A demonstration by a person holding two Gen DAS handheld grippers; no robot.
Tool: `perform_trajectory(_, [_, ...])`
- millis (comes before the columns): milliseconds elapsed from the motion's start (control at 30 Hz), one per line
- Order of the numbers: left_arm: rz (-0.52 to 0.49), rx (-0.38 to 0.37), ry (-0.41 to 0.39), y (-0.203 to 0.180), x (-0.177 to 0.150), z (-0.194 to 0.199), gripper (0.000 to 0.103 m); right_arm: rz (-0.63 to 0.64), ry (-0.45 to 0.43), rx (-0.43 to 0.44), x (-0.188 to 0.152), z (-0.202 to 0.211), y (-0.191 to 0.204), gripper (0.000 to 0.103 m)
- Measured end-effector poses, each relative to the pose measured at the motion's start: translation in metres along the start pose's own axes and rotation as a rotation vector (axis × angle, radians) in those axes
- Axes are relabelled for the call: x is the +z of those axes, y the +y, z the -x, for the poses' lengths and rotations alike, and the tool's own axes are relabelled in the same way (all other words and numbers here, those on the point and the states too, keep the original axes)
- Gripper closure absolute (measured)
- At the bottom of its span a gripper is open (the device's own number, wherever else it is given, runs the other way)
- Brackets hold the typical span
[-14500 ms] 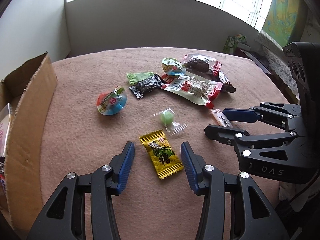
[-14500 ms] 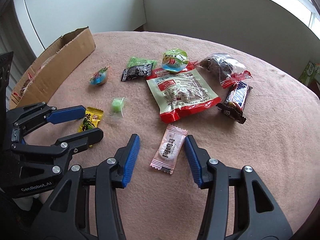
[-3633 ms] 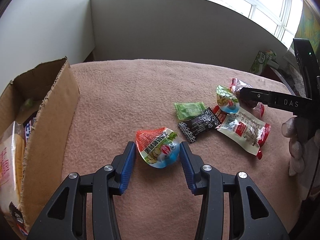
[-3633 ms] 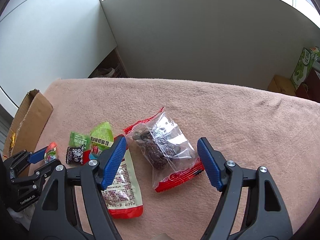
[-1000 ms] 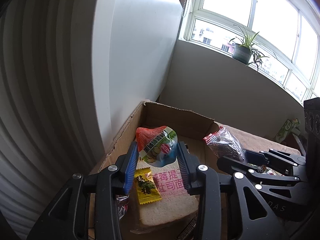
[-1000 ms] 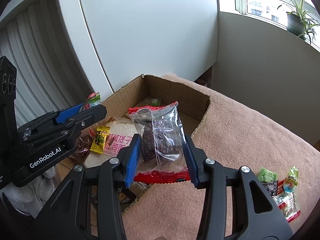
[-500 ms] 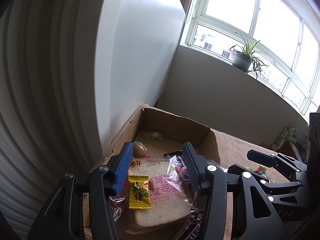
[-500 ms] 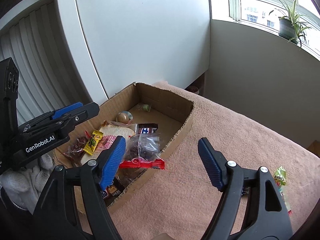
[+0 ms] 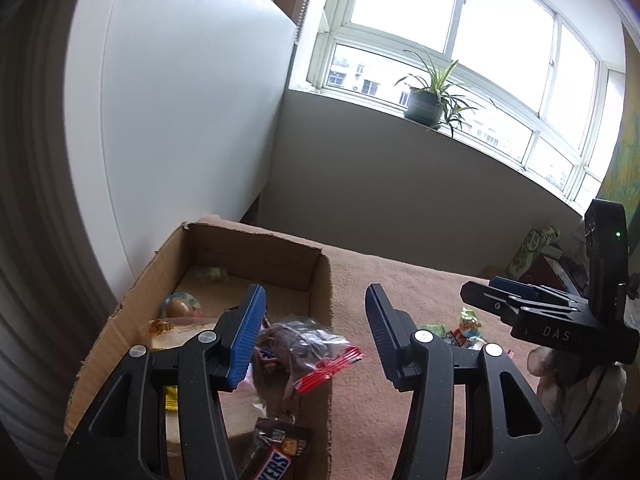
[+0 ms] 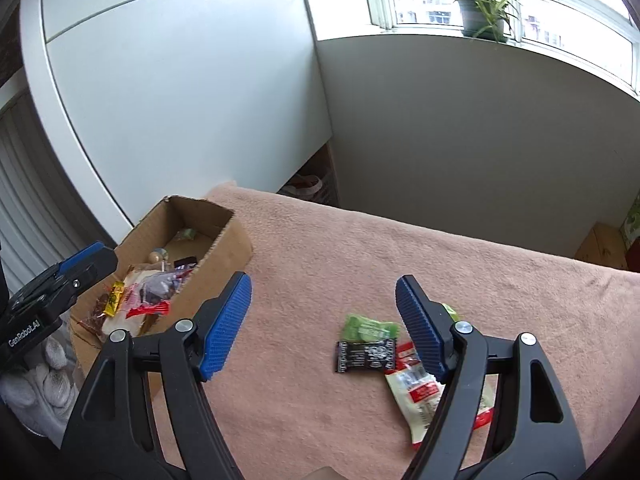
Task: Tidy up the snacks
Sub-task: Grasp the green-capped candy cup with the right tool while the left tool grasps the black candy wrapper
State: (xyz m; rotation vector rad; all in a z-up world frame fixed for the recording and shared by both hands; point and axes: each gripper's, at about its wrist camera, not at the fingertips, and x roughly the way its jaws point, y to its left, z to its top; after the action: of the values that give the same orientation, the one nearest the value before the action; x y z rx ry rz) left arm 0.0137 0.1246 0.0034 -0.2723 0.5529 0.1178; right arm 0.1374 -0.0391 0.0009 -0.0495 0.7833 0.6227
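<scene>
My left gripper (image 9: 314, 300) stands open and empty above the right wall of the cardboard box (image 9: 160, 264). Inside the box lie a clear red-edged bag of dark snacks (image 9: 304, 344), a Snickers bar (image 9: 276, 456) and a round jelly cup (image 9: 180, 306). My right gripper (image 10: 324, 284) is open and empty over the pink cloth, to the right of the box (image 10: 224, 240). Just beyond its right finger lie a green packet (image 10: 368, 328), a black packet (image 10: 364, 354) and a white and red pouch (image 10: 416, 396); the finger partly hides the pouch.
A pink cloth (image 10: 360, 248) covers the table. White wall panels stand close behind the box. A potted plant (image 9: 424, 106) sits on the windowsill. A green carton (image 9: 532, 248) stands off the table's far right. A gloved hand (image 9: 560, 372) holds the right gripper.
Both grippers opened over the box: the jelly cup and the red-edged bag dropped in. Both then drew away to the right, the right one farther out over the cloth.
</scene>
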Motion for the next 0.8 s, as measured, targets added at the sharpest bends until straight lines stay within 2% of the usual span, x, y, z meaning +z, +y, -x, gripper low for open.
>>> perform_trajectory(100, [-0.037, -0.045, 0.023, -0.021, -0.004, -0.01, 0.052, -0.045, 0.023, -0.024, -0.005, -0.003, -0.03, 0.026])
perform_trajectory(333, [-0.089, -0.148, 0.135, -0.063, -0.017, -0.047, 0.052, -0.158, 0.1, -0.008, -0.017, -0.019, -0.08, 0.026])
perform_trajectory(533, [-0.203, -0.183, 0.212, -0.098, -0.031, -0.077, 0.052, -0.157, 0.14, -0.01, -0.022, -0.033, -0.085, 0.029])
perform_trajectory(667, [-0.224, -0.228, 0.272, -0.107, -0.039, -0.093, 0.052, -0.146, 0.158, -0.022, -0.023, -0.042, -0.084, 0.029])
perform_trajectory(800, [-0.275, -0.219, 0.295, -0.115, -0.043, -0.104, 0.052, -0.143, 0.181, -0.017, -0.027, -0.053, -0.086, 0.029])
